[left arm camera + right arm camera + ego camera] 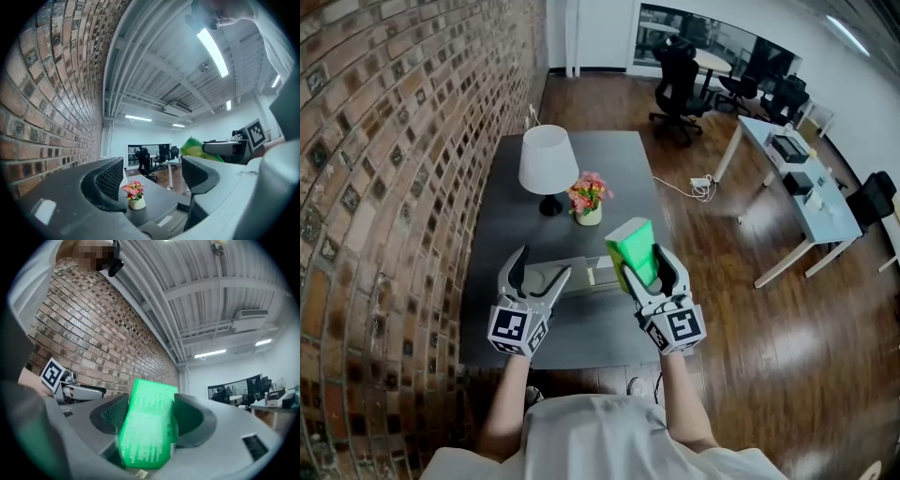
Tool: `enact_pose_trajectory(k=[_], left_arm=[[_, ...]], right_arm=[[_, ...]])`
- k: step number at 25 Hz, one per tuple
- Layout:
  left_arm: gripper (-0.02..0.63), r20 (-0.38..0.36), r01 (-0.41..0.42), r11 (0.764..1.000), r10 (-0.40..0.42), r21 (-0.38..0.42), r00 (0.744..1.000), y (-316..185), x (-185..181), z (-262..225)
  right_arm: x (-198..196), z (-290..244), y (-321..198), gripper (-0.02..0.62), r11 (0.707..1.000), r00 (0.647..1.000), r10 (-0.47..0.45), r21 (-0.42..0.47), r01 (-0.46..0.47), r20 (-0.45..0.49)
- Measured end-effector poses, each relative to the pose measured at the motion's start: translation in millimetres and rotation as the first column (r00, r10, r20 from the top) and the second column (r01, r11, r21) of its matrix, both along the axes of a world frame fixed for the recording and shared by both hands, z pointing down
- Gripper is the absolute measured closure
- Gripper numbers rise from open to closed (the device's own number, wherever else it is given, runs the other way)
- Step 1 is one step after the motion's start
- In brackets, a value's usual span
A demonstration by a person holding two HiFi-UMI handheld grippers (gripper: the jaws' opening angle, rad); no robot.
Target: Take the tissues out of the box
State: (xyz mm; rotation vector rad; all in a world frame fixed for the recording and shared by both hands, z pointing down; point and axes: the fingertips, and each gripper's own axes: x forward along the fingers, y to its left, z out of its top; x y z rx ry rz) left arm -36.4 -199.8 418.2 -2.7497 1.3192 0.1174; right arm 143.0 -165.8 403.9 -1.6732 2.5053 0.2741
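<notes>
We see the green box [147, 427] clamped between the jaws of the right gripper [151, 412], held up over the gray table [581, 328] — its side carries fine pale print, too blurred for us to read. The left gripper [152, 180] stands open, gripping nothing. Only the head view shows the white lamp [547, 161]; the left gripper view frames the flowers [134, 190] far off between its jaws.

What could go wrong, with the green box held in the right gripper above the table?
1. Only the right gripper grips the box, which is tilted in the air; a pull from the open left gripper could twist it loose.
2. The jaws press its sides, so the box may dent.
3. The lamp and flowers stand just beyond; a jerk could knock them.
</notes>
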Motion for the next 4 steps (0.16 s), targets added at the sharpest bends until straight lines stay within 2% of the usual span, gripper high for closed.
enact_pose_trajectory(k=[2, 4], left_arm=[[0.23, 0.001, 0.0, 1.0, 0.0, -0.003, 1.0, 0.5, 0.0, 1.4], [0.23, 0.003, 0.0, 1.0, 0.0, -0.007, 1.0, 1.5, 0.4, 3.1]], right_arm=[[-0.4, 6.1, 1.2, 0.296, 1.0, 1.0, 0.0, -0.002, 0.0, 0.01], [0.1, 10.9, 3.7, 0.419, 1.0, 1.0, 0.004, 0.003, -0.005, 0.021]])
